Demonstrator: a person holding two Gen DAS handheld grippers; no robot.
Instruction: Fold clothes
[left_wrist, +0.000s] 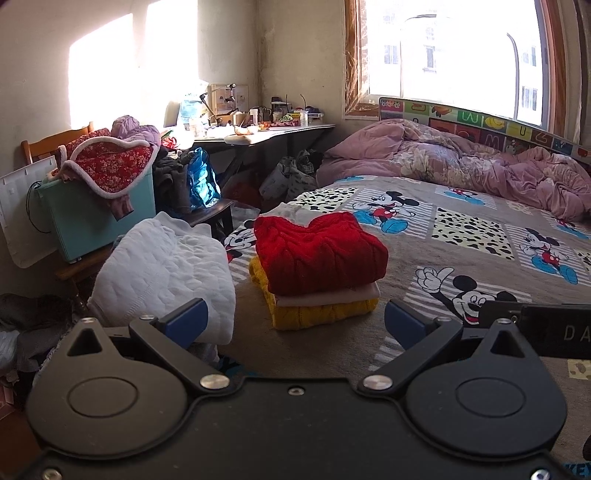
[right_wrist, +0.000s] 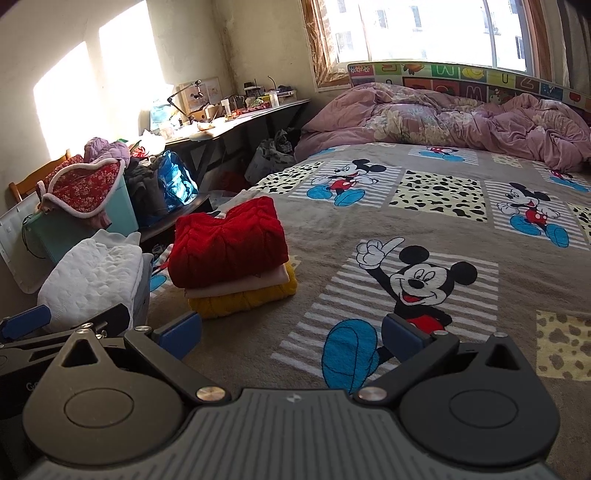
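Note:
A stack of folded clothes sits on the bed's left side: a red knit sweater (left_wrist: 319, 253) on top, a pale pink garment (left_wrist: 328, 295) under it, a yellow knit (left_wrist: 321, 314) at the bottom. The stack also shows in the right wrist view (right_wrist: 229, 243). A white quilted garment (left_wrist: 166, 273) lies heaped at the bed's left edge, also in the right wrist view (right_wrist: 92, 284). My left gripper (left_wrist: 295, 321) is open and empty, just short of the stack. My right gripper (right_wrist: 291, 334) is open and empty over the Mickey Mouse blanket (right_wrist: 424, 229).
A crumpled purple duvet (left_wrist: 461, 162) lies at the head of the bed under the window. A teal bin (left_wrist: 96, 218) with a red floral garment, a blue bag (left_wrist: 201, 177) and a cluttered desk (left_wrist: 266, 129) stand left of the bed.

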